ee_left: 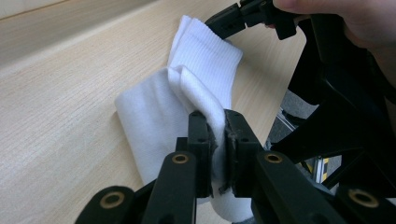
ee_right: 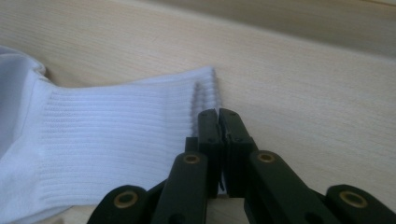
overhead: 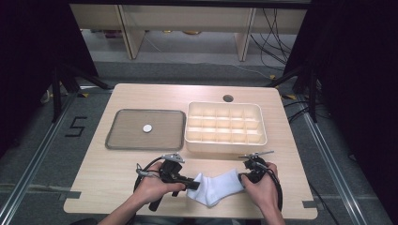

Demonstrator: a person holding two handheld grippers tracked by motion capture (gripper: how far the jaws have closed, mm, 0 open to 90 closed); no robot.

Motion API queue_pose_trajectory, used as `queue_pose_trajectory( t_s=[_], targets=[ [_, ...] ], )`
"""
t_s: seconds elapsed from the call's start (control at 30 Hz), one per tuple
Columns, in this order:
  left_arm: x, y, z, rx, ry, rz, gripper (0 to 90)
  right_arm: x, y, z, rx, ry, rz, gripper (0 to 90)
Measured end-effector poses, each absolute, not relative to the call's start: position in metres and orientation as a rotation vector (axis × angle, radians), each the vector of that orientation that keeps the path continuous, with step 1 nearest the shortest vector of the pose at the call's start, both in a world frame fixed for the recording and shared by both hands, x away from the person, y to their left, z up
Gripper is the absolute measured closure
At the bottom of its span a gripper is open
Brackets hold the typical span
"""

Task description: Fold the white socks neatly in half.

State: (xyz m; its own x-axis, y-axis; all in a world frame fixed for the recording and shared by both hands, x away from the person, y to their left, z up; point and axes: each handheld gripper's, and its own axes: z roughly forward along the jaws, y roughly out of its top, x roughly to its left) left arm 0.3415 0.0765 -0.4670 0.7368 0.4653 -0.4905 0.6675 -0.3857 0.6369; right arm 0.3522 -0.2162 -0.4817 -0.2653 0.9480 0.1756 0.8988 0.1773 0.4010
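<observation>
— Near the front edge of the wooden table (overhead: pixel 117 173), what lies between the two hands?

— A white sock (overhead: pixel 216 186), or perhaps a pair laid together; the cuff end shows layered ribbed edges, so I cannot tell which. It rests on the table, stretched between the grippers.

— What is the left gripper (overhead: pixel 190 183) doing?

— Its jaws are closed tight on a fold of the soft end of the sock. In the left gripper view the white fabric (ee_left: pixel 187 107) is pinched between the two black jaws and bulges out above them.

— And the right gripper (overhead: pixel 243 177)?

— Also clamped. In the right gripper view the jaws are pressed together with almost no gap, at the ribbed cuff edge of the sock (ee_right: pixel 116 140), gripping its corner.

— Who holds them?

— A person's left hand (overhead: pixel 155 186) and right hand (overhead: pixel 260 187) come in from the bottom of the high view, one on each tool.

— What else is on the table?

— Farther back, a grey tray (overhead: pixel 117 143) with a small white round disc (overhead: pixel 147 128) lying in it, and just beside it to the right a cream divided organizer box (overhead: pixel 225 143) with many small compartments. Both are well apart from the sock.
</observation>
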Motion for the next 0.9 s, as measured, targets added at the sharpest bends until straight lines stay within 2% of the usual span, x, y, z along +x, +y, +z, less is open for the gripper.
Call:
queue_pose_trajectory(
  t_s=[0.9],
  targets=[
    [0.344,0.069,-0.469,2.071,0.845,-0.281,82.0,0.341,-0.193,-0.484,1.836,2.364,0.720,88.8]
  ],
)
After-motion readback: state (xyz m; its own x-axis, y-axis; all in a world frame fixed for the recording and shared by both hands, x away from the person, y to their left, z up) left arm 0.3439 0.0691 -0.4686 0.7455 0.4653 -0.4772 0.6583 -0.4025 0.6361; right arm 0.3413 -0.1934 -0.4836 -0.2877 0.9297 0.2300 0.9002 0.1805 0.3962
